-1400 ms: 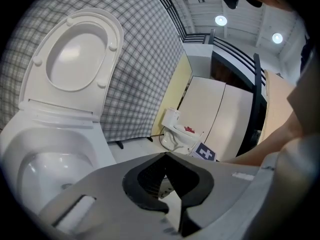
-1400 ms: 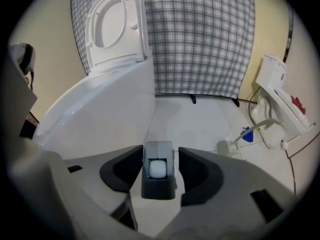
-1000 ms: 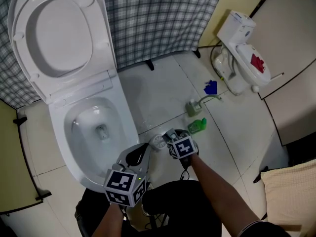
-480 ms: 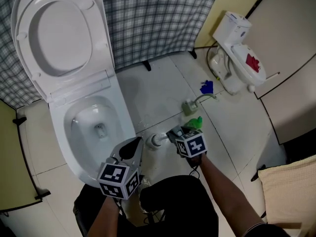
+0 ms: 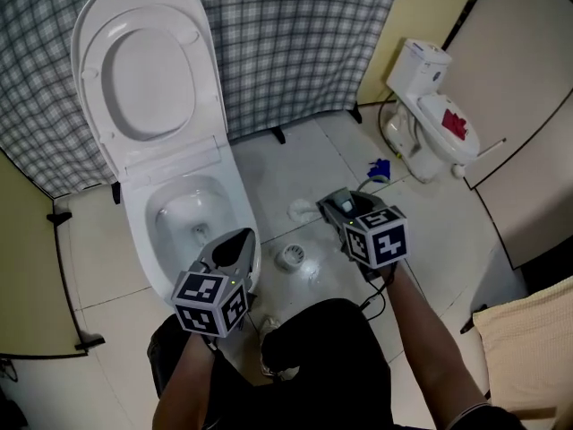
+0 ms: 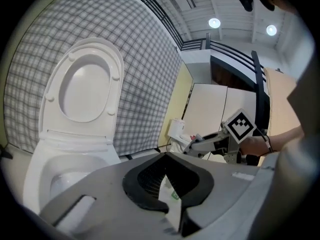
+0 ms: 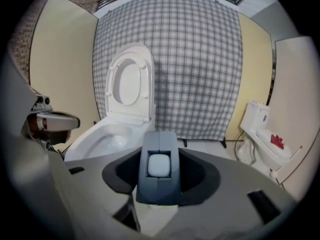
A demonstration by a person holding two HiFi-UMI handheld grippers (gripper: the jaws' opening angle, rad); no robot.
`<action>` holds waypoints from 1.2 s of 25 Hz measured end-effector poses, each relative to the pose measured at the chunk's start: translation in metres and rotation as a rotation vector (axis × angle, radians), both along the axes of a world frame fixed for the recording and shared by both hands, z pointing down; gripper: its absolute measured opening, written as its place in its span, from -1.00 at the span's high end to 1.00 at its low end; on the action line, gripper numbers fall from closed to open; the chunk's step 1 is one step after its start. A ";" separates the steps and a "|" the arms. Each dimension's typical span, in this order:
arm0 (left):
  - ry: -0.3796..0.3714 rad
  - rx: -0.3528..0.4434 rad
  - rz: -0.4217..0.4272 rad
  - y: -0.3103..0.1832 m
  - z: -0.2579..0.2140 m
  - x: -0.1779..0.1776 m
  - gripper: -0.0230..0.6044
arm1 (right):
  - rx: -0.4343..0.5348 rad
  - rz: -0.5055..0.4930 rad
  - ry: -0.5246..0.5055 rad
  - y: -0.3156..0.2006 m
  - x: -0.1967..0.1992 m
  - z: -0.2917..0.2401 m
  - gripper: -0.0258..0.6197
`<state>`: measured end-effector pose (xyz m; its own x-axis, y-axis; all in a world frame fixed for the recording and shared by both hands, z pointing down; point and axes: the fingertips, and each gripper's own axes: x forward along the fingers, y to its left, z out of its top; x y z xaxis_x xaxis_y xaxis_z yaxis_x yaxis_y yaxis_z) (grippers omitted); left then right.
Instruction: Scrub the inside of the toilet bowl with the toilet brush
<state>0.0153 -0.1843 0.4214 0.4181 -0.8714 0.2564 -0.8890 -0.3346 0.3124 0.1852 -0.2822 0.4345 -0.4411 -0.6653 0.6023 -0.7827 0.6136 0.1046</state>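
**Head view, left to right.**

- **Upper left:** The toilet bowl [image 5: 136,227] stands open. Its lid [image 5: 148,79] is raised against a checked curtain [image 5: 286,34].
- **Lower left of centre:** My left gripper [image 5: 242,236] overlaps the bowl's near right rim in the frame. In the left gripper view its jaws meet at the tips, with nothing between them.
- **Centre:** A round white brush holder [image 5: 288,256] with a dark middle stands on the tiled floor [image 5: 295,159], just beside the bowl. Above it in the frame, the pale end of the toilet brush [image 5: 302,210] shows just left of my right gripper's tips.
- **Right of centre:** My right gripper [image 5: 333,202] has its jaws set wide and closed on the toilet brush.
  - In the right gripper view, a dark grey part of the brush with a pale inset [image 7: 159,166] sits between the pads.
  - In that same view the bowl [image 7: 112,136] lies beyond the brush, left of centre.
  - The brush is outside the bowl, to its right. I cannot tell whether it touches the floor.
- **Right:** A small blue object [image 5: 379,168] lies on the floor.
- **Upper right:** A second toilet [image 5: 434,119], white with a red mark on top, stands beside a pale partition [image 5: 528,79].
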 end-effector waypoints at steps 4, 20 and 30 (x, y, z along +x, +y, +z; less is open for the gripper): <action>-0.025 0.055 -0.051 0.016 -0.037 -0.023 0.90 | 0.144 -0.054 -0.083 0.011 -0.032 -0.080 0.28; -0.086 0.101 -0.259 0.090 -0.080 -0.116 0.90 | 0.210 -0.351 -0.218 0.090 -0.182 -0.133 0.28; 0.004 0.036 -0.215 0.080 -0.022 -0.118 0.90 | 0.070 -0.349 -0.080 0.085 -0.207 -0.025 0.28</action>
<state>-0.1027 -0.1047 0.3993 0.2224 -0.9492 0.2225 -0.9399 -0.1481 0.3077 -0.0219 -0.1969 0.4091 -0.6924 -0.5048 0.5155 -0.5350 0.8386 0.1027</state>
